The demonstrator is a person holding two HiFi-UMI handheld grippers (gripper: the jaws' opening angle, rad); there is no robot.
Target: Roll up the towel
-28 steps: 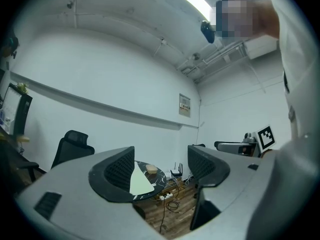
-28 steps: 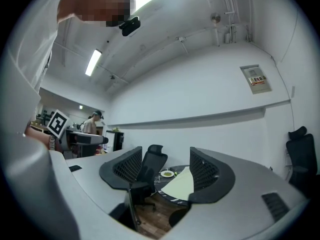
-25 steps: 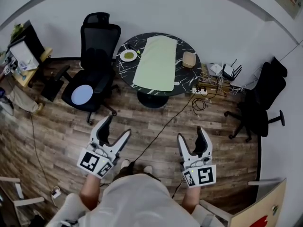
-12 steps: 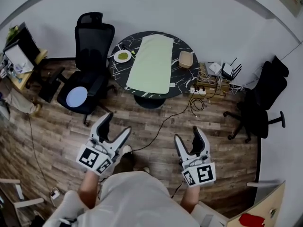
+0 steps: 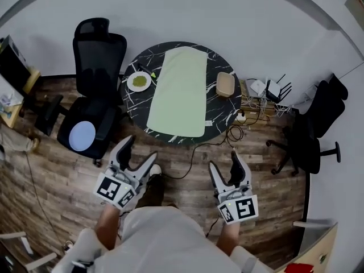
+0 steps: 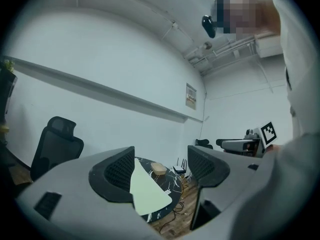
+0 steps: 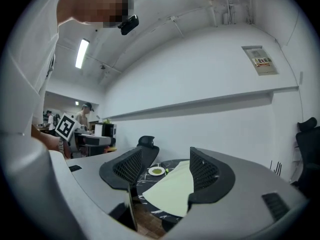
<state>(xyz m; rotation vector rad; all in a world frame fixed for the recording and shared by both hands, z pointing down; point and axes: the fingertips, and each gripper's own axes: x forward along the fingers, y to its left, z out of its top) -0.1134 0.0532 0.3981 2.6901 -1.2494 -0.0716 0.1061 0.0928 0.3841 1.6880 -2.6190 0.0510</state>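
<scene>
Table point(image 5: 220, 108) nearer than before | towel point(image 5: 179, 92) flat, plate point(image 5: 139, 81) beside | left gripper point(image 5: 141, 150), right gripper point(image 5: 224, 162): jaws apart, empty | chair point(image 5: 96, 67) flanks table

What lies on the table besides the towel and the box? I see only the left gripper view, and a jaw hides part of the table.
Observer: A small plate with something green on it, left of the towel and apart from it.
Operator: Is the right gripper open?
Observer: Yes, open and empty, held over the floor, short of the table.
Operator: Is the towel rolled at all?
Observer: No, it lies flat from end to end, its near end close to the table's rim.
</scene>
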